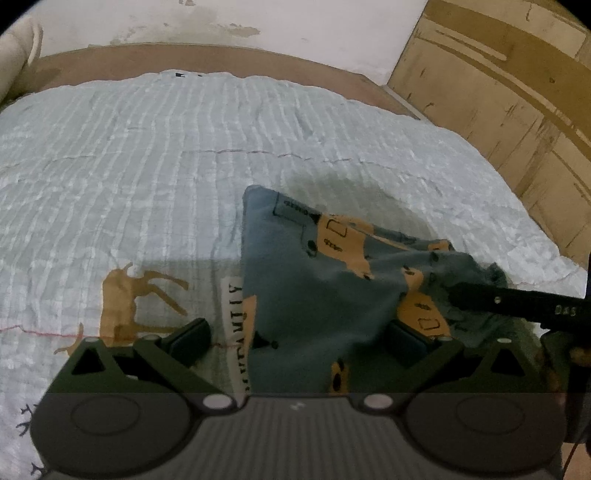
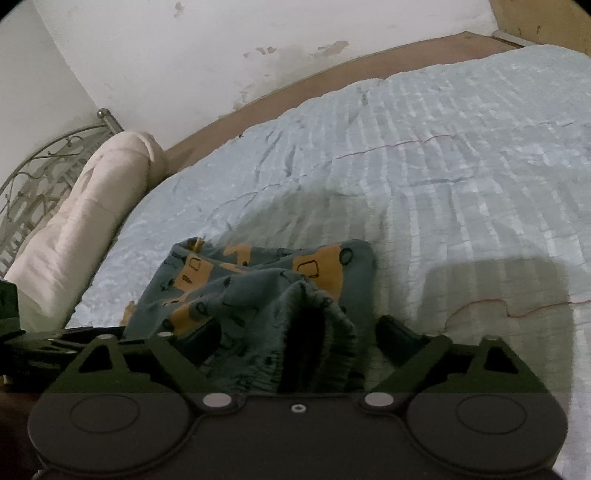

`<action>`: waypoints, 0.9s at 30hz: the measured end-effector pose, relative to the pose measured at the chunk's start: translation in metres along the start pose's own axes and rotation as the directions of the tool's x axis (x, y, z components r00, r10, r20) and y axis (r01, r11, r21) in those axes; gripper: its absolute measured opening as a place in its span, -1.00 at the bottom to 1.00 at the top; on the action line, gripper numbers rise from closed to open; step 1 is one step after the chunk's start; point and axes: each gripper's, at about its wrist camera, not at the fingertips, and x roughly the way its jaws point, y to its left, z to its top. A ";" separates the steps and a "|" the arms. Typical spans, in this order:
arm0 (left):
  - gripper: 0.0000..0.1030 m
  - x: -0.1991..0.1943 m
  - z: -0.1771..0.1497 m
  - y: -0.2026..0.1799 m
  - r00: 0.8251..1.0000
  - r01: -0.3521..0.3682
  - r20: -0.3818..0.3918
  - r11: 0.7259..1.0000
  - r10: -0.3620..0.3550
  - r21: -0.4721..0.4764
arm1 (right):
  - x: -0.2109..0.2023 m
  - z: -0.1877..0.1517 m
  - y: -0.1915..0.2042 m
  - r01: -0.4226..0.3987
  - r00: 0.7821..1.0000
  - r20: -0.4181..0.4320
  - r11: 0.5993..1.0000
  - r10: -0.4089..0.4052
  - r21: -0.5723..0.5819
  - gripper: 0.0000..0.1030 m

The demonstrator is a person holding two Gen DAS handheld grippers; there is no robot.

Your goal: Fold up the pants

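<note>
Ahead of the left gripper [image 1: 299, 339] the pale quilt [image 1: 166, 166] lies flat and open as far as the brown bed edge [image 1: 221, 55] and the wall [image 1: 258, 18]. Between its spread fingers and to its right the bunched pants [image 1: 314, 280] fill the way, and the right gripper's black finger [image 1: 517, 301] crosses in from the right. Farther right stands a wooden panel [image 1: 498, 92]. Ahead and right of the right gripper [image 2: 295, 341] the quilt is open; the rolled bolster [image 2: 92, 214] and metal headboard [image 2: 37, 166] block its left.
</note>
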 end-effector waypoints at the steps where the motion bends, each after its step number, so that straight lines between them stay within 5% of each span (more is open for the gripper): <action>1: 0.99 -0.002 0.000 0.001 1.000 0.004 0.006 1.000 -0.004 -0.007 | -0.001 0.000 -0.001 0.002 1.000 0.002 1.000 -0.002 0.004 0.66; 6: 0.77 -0.008 0.000 0.018 0.995 0.090 0.041 0.992 -0.087 -0.087 | -0.006 0.001 -0.007 0.024 1.000 0.012 0.999 -0.024 0.032 0.36; 10: 0.37 -0.010 0.000 0.030 0.993 0.112 0.045 0.984 -0.107 -0.137 | -0.009 0.001 -0.009 0.010 1.000 0.021 0.998 -0.012 0.058 0.08; 12: -0.01 -0.009 0.000 0.030 0.991 0.132 0.030 0.982 -0.130 -0.135 | -0.010 0.000 -0.008 0.006 1.000 0.026 0.998 -0.008 0.065 0.02; 15: -0.15 -0.007 0.000 0.028 0.993 0.121 0.015 0.986 -0.120 -0.118 | -0.011 -0.001 -0.007 0.008 0.999 0.035 0.996 -0.011 0.088 0.01; 20: -0.66 -0.011 0.003 0.030 0.993 0.119 0.027 0.983 -0.117 -0.139 | -0.018 -0.002 0.001 0.016 0.997 0.073 0.997 -0.022 0.081 -0.43; 27: -0.72 -0.030 0.020 0.014 0.990 0.131 0.064 0.991 -0.129 -0.039 | -0.035 0.007 0.019 0.010 0.991 0.131 1.000 -0.012 0.012 -0.60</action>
